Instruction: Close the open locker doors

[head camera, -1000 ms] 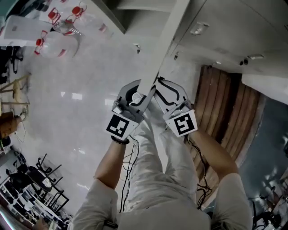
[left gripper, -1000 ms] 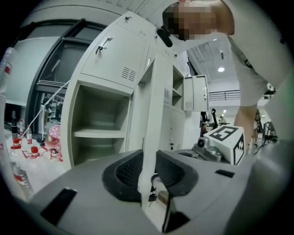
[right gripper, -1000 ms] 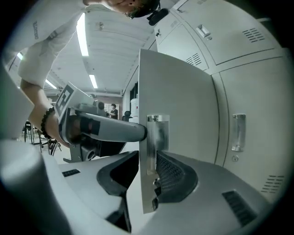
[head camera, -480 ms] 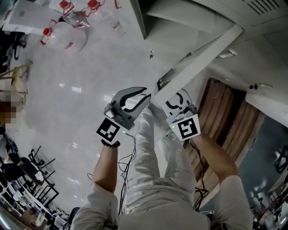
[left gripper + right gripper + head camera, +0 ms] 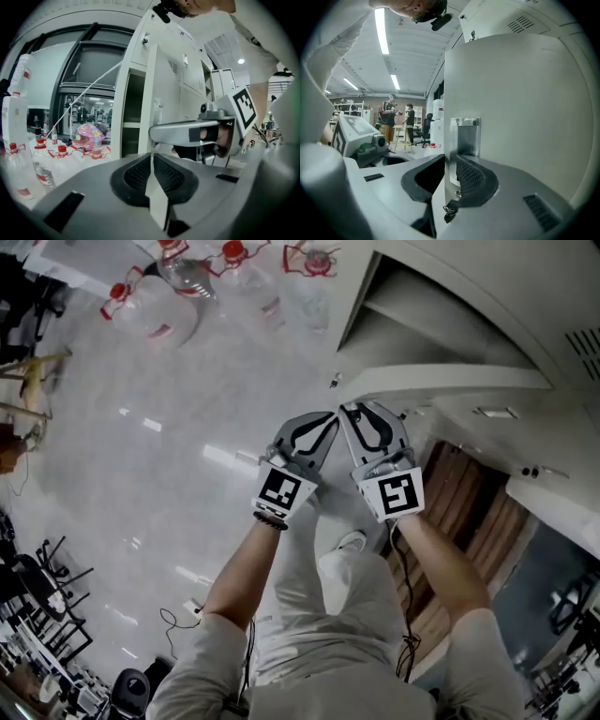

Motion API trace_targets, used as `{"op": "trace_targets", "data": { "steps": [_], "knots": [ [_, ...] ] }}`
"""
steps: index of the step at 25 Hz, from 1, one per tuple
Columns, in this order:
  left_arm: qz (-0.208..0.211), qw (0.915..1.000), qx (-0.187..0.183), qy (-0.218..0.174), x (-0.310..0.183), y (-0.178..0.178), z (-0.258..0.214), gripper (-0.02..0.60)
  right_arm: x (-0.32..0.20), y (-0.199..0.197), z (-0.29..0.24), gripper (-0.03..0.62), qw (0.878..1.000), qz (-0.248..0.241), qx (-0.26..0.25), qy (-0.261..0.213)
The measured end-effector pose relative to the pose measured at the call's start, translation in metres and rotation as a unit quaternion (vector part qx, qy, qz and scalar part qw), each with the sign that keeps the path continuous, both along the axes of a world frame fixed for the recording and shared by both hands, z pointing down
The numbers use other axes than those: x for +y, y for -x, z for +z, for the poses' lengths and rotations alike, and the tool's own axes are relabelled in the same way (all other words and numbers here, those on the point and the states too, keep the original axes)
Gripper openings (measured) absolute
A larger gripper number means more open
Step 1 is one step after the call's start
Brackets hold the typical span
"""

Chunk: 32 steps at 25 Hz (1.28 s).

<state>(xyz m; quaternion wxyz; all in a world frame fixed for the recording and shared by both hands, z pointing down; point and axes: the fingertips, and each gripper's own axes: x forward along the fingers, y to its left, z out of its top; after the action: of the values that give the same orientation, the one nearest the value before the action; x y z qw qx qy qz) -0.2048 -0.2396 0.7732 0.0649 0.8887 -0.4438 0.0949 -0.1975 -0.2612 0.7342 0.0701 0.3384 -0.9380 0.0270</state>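
Observation:
The white locker door (image 5: pixel 441 381) stands nearly against the locker front, with the open compartment (image 5: pixel 412 315) above it in the head view. My right gripper (image 5: pixel 354 413) straddles the door's free edge. In the right gripper view its jaws have just been closing, and the right gripper (image 5: pixel 449 173) holds the door (image 5: pixel 511 103) below the metal latch plate (image 5: pixel 465 140), with a key (image 5: pixel 450 207) hanging there. My left gripper (image 5: pixel 326 420) sits close beside it. Its jaws have also just been closing, so the left gripper (image 5: pixel 151 157) is nearly together, in line with the door edge (image 5: pixel 151 93); nothing clearly lies between.
Water bottles with red caps (image 5: pixel 187 277) stand on the pale floor to the left, near a pink helmet (image 5: pixel 89 136). Brown wooden boards (image 5: pixel 469 512) lie at the right. Chairs (image 5: pixel 47 587) crowd the lower left. Two people stand at a table far off (image 5: pixel 391 117).
The door has swung from sticking out into the room to nearly flat against the lockers. Both grippers moved with it, the left one rejoining the right, and both pairs of jaws narrowed.

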Motion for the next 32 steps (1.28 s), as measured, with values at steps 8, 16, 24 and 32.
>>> {"op": "trace_targets", "data": {
  "steps": [8,16,24,32],
  "knots": [
    [-0.063,0.9974,0.013,-0.031,-0.074,0.01,0.009,0.011,-0.059,0.012,-0.003,0.048,0.999,0.048,0.001,-0.018],
    [-0.06,0.9972,0.019,-0.04,-0.116,0.007,0.01,0.005,-0.094,0.014,-0.001,0.046,0.993,0.109,0.037,-0.027],
    [-0.045,0.9979,0.012,-0.044,-0.141,0.005,0.009,0.005,-0.114,0.01,0.0,0.058,0.987,0.145,0.062,-0.015],
    [-0.043,0.998,0.001,-0.046,-0.158,0.003,0.008,0.005,-0.107,-0.006,-0.006,0.017,0.989,0.138,0.048,-0.013]
  ]
}}
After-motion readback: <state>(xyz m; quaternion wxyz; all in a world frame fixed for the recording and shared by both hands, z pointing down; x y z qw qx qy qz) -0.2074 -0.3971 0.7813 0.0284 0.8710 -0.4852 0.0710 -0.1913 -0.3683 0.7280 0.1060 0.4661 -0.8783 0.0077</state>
